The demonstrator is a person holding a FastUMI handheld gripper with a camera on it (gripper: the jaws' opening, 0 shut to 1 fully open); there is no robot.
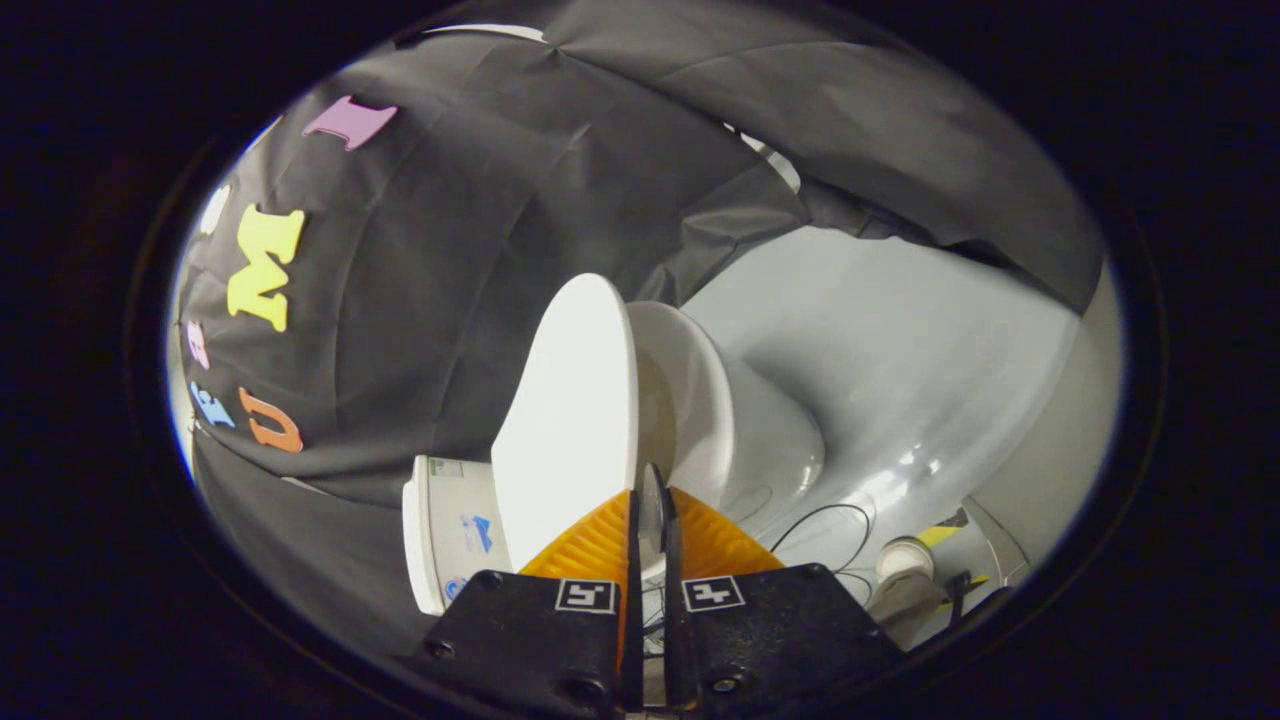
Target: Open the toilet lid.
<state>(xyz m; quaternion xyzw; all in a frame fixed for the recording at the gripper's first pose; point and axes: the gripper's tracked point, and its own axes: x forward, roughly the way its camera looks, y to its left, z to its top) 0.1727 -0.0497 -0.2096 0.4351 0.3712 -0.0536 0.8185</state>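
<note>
The white toilet lid (565, 420) stands raised off the seat (690, 395), with a gap showing between them, and leans toward the tank (440, 530) behind it. My gripper (651, 497) is shut on the lid's thin front rim, which sits pinched between both fingers. The bowl (775, 440) bulges out beyond the seat on the far side of the fingers. The whole scene appears turned on its side in the gripper view.
Pale grey floor (900, 360) spreads out past the bowl. Thin black cables (830, 525) loop on it near the bowl's base, beside a white round cap (905, 556) and a strip of yellow tape (938, 535). Black cloth wall (450, 250) hangs behind the tank.
</note>
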